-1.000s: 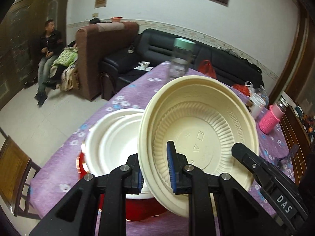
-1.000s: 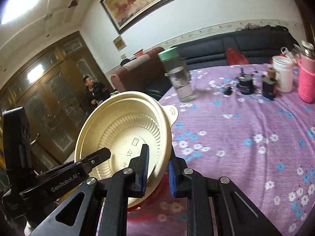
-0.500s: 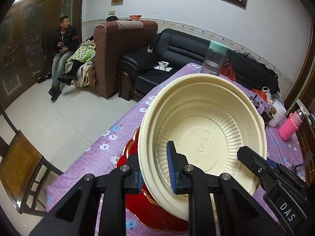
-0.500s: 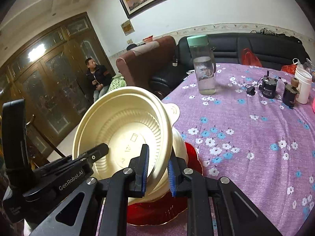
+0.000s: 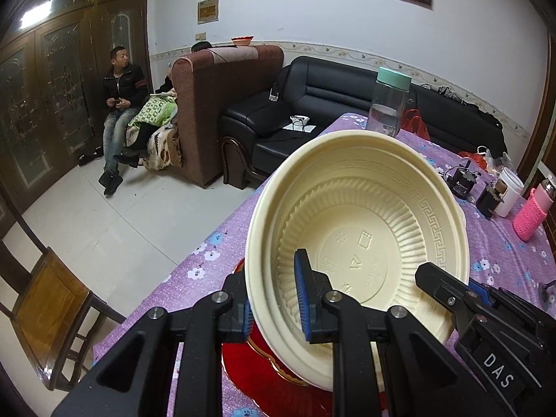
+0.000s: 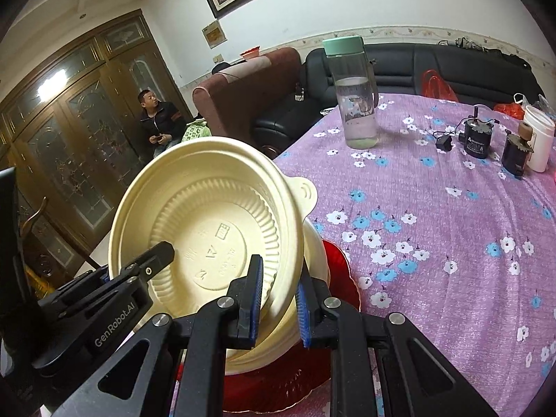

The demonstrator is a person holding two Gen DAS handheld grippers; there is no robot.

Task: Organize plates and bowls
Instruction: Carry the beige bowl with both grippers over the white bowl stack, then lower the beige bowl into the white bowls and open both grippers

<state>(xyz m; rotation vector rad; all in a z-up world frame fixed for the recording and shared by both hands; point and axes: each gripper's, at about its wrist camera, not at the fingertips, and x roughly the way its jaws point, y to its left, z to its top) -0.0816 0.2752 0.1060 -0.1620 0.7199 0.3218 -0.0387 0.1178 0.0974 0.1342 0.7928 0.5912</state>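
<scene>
A cream plastic bowl (image 5: 361, 236) is held tilted between both grippers. My left gripper (image 5: 274, 295) is shut on its near left rim. My right gripper (image 6: 278, 299) is shut on its right rim and shows in the left wrist view (image 5: 451, 299). In the right wrist view the cream bowl (image 6: 208, 222) sits tilted over a second cream bowl (image 6: 314, 253), which rests on a red plate (image 6: 340, 274). The red plate (image 5: 250, 358) also shows under the bowl in the left wrist view.
The purple flowered tablecloth (image 6: 434, 215) carries a clear bottle with a green lid (image 6: 354, 97), black adapters (image 6: 476, 135), a white cup (image 6: 538, 139) and a pink sleeved bottle (image 5: 531, 215). A wooden chair (image 5: 45, 309) stands at the table's left. A man (image 5: 120, 111) sits by the sofas.
Both grippers have carried the tilted bowl over the stack and lowered it, so it now covers the second bowl on the red plate.
</scene>
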